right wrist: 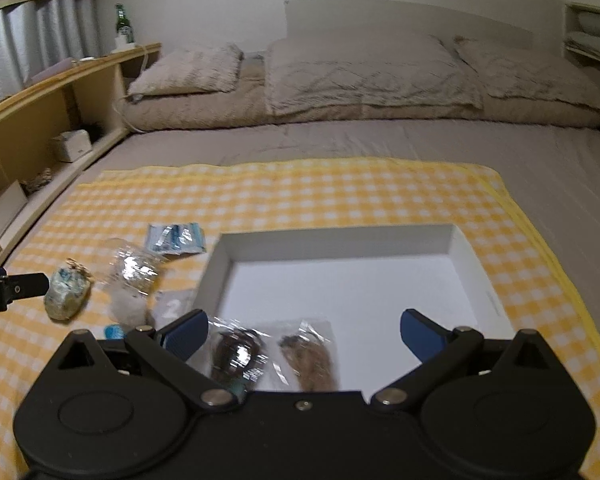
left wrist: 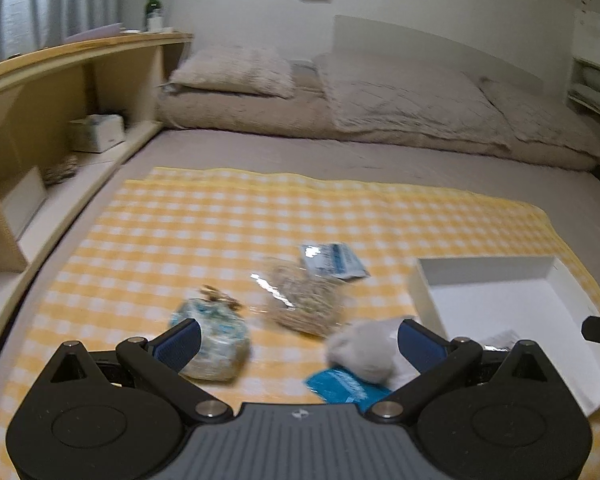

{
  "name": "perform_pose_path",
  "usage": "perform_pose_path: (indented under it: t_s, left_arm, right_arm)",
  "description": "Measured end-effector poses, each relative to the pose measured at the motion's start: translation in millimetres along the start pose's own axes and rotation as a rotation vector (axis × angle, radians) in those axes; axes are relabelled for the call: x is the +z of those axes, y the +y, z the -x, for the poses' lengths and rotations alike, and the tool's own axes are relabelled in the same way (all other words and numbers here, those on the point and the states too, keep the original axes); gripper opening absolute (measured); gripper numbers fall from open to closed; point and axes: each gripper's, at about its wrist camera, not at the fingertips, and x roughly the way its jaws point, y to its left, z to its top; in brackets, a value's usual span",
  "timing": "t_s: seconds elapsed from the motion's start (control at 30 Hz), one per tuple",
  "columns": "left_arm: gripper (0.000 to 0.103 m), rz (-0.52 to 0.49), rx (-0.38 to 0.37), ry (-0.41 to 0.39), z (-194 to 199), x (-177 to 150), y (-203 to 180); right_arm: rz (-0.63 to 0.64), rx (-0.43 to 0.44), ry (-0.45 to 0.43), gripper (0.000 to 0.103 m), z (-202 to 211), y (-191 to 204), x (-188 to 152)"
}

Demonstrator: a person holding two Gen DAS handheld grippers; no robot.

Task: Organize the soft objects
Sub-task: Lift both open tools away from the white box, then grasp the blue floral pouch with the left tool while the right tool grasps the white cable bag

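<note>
Your left gripper (left wrist: pixel 298 340) hangs with fingers spread over the grey fuzzy soft lump (left wrist: pixel 362 352) near the yellow checked cloth's (left wrist: pixel 220 216) front edge. Your right gripper (right wrist: pixel 304 334), also spread, hovers above the white cardboard tray (right wrist: pixel 460 240), where 2 wrapped brown items (right wrist: pixel 272 354) lie. Next, close on the lump.

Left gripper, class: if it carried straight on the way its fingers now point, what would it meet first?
Probably the clear packet of tan stuffing, lying on the checked cloth ahead, between the open fingers of the left gripper. The bluish bundle and grey soft toy sit nearer, off to the sides. Blur makes depth uncertain.
</note>
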Motion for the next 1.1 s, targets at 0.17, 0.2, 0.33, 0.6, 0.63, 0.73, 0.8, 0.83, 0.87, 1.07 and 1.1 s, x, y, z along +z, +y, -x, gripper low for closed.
perform_pose_path:
  t_s: [0.17, 0.2, 0.33, 0.6, 0.63, 0.73, 0.8, 0.83, 0.87, 1.07, 1.1]
  left_arm:
    - [0.103, 0.069, 0.035, -0.011, -0.8, 3.9, 24.6]
    - [0.103, 0.079, 0.040, -0.012, -1.2, 5.0, 29.8]
    - [0.103, 0.076, 0.068, -0.017, -4.1, 9.5, 42.9]
    - [0.103, 0.043, 0.096, -0.053, -12.3, 16.3, 65.2]
    - [0.103, 0.036, 0.096, -0.048, -14.1, 16.3, 66.8]
    - [0.103, 0.001, 0.112, -0.028, -21.2, 16.1, 68.5]
    - [0.103, -0.032, 0.117, -0.012, -27.9, 14.5, 68.5]
    - [0.103, -0.045, 0.117, -0.004, -31.5, 13.0, 68.9]
    - [0.103, -0.058, 0.116, 0.002, -35.4, 11.1, 69.4]
    - [0.103, -0.147, 0.093, 0.049, -61.1, 0.2, 72.8]
    - [0.103, -0.167, 0.080, 0.055, -65.0, -1.3, 73.1]
  right_arm:
    - [0.031, 0.053, -0.024, 0.103, -4.9, 26.4, 9.5]
    - [0.041, 0.063, -0.031, 0.103, -5.6, 31.7, 11.0]
    - [0.078, 0.102, -0.052, 0.103, -8.9, 56.5, 18.3]
    - [0.109, 0.179, -0.080, 0.103, -18.1, 91.5, 32.6]
    - [0.114, 0.188, -0.091, 0.103, -18.9, 95.0, 34.8]
    - [0.129, 0.203, -0.125, 0.103, -21.3, 104.2, 40.5]
    - [0.133, 0.207, -0.133, 0.103, -24.6, 107.2, 43.3]
    - [0.134, 0.209, -0.129, 0.103, -28.8, 109.5, 45.7]
    - [0.135, 0.208, -0.123, 0.103, -32.2, 110.9, 47.4]
    - [0.193, 0.227, -0.134, 0.103, -52.5, 123.4, 60.7]
    - [0.209, 0.232, -0.143, 0.103, -56.4, 126.0, 63.3]
